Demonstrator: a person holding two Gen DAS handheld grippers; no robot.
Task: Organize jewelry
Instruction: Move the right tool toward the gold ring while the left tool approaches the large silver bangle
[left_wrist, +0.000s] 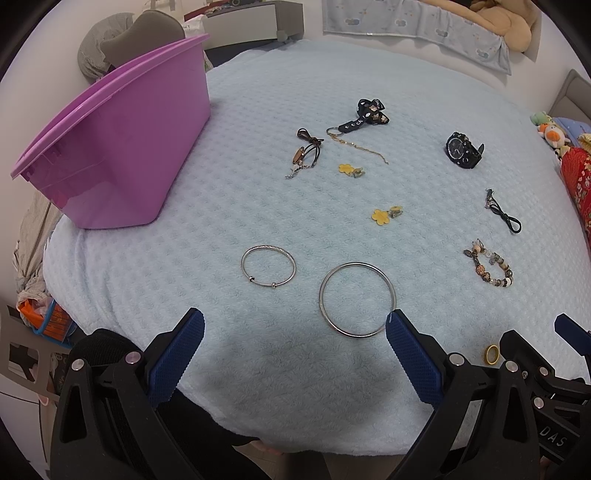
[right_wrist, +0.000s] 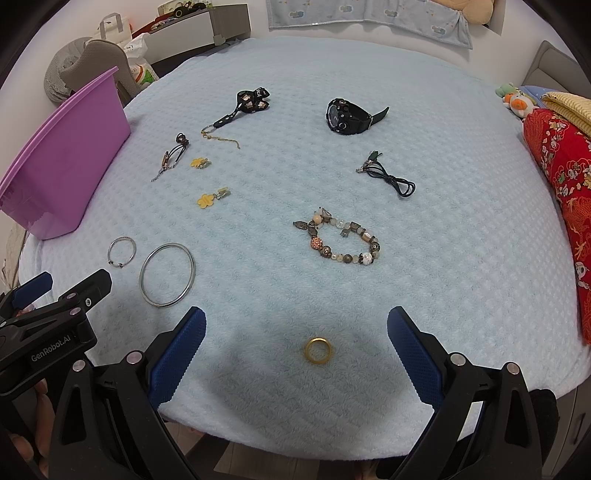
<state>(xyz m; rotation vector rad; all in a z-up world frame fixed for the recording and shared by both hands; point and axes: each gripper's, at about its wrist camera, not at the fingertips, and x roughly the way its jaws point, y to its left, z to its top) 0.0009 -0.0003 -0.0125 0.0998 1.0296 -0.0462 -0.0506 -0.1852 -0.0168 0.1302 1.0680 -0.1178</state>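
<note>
Jewelry lies spread on a light blue blanket (left_wrist: 258, 206). A large silver bangle (left_wrist: 357, 299) lies just ahead of my left gripper (left_wrist: 295, 321), which is open and empty; the bangle touches its right fingertip. A thinner bangle (left_wrist: 268, 266) lies to its left. My right gripper (right_wrist: 296, 319) is open and empty, with a gold ring (right_wrist: 318, 350) between its fingers. A beaded bracelet (right_wrist: 338, 240), black watch (right_wrist: 349, 116), black cord (right_wrist: 388, 175), two yellow flower earrings (right_wrist: 207, 199), a leather bracelet (right_wrist: 173, 157) and a black strap with chain (right_wrist: 240, 107) lie farther out.
A purple plastic tub (left_wrist: 118, 147) stands on the blanket's left side. Red patterned fabric (right_wrist: 557, 192) and soft toys (right_wrist: 515, 99) lie at the right edge. A chair (right_wrist: 92, 59) and shelf stand beyond the blanket's far left.
</note>
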